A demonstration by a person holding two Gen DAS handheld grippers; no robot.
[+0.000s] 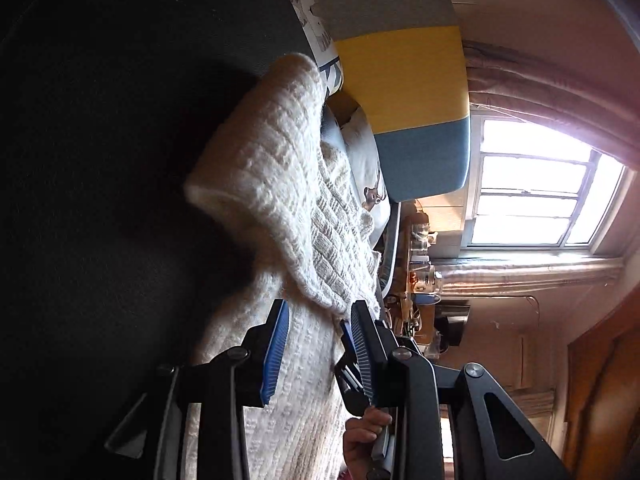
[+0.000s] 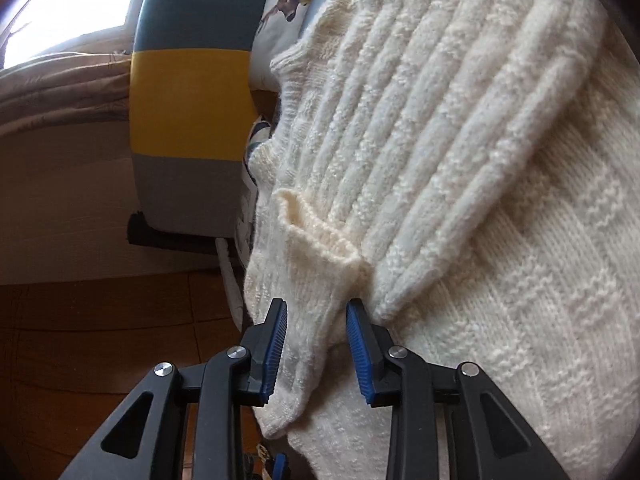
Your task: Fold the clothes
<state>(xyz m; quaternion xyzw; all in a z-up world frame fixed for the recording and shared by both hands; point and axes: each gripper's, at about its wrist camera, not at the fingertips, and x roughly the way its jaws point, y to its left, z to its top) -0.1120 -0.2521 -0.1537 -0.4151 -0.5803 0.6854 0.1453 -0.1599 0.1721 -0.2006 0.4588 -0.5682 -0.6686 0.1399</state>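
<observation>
A cream chunky-knit sweater [image 1: 280, 168] lies on a dark surface [image 1: 100, 160], with one flap raised and curling over. My left gripper [image 1: 320, 316] has its blue pads narrowly apart with knit fabric between them, and the flap's edge meets its right fingertip. In the right wrist view the sweater [image 2: 440, 160] fills the right side, a ribbed sleeve lying across the body. My right gripper [image 2: 316, 312] is shut on a bunched fold near the sweater's edge. A person's hand [image 1: 362, 432] shows low beside the left gripper.
A padded panel with grey, yellow and blue bands [image 2: 192, 100] stands beside the sweater, next to a deer-print pillow [image 2: 288, 0]. A wooden floor [image 2: 100, 340] lies below the edge. A cluttered table [image 1: 416, 280] and a bright window [image 1: 532, 184] are farther off.
</observation>
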